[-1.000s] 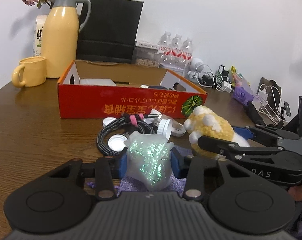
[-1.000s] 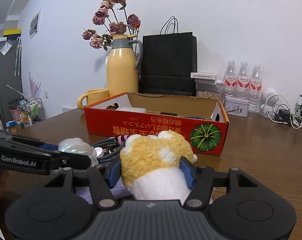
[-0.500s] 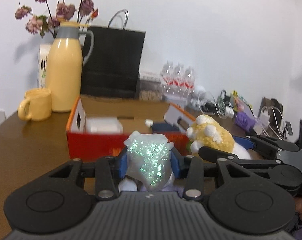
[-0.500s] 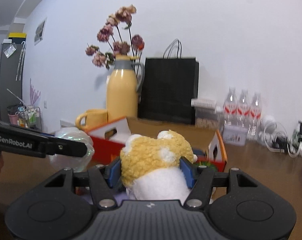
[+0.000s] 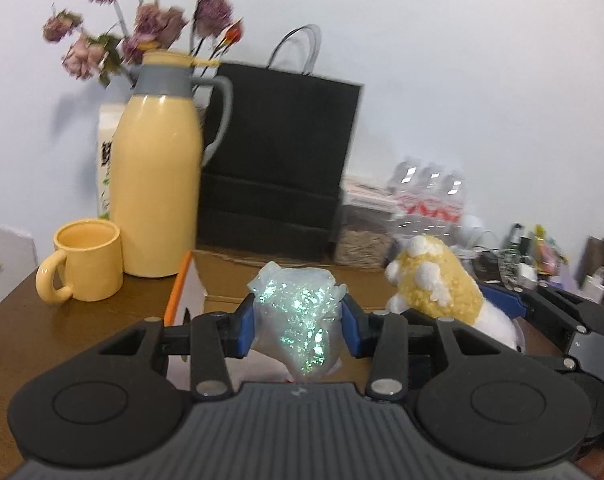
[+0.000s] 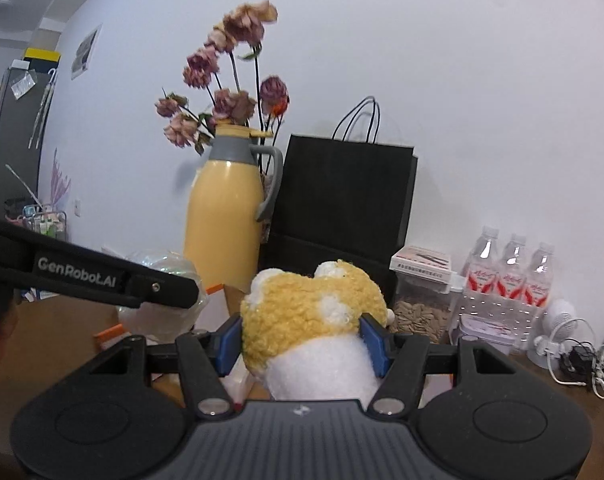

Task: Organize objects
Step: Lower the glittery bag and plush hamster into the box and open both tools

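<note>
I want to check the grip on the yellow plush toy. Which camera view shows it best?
The right wrist view: the yellow plush toy fills the centre, pinched between the right claw and its blue pads. The left wrist view shows the toy only from the side, at the right edge, partly hidden.

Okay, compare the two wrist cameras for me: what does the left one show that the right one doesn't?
Only the left wrist view shows the yellow mug and a milk carton behind the yellow jug. Only the right wrist view shows a grey cabinet and a small white fan. Both show the jug, black bag, water bottles, the glittery toy and the plush toy.
</note>
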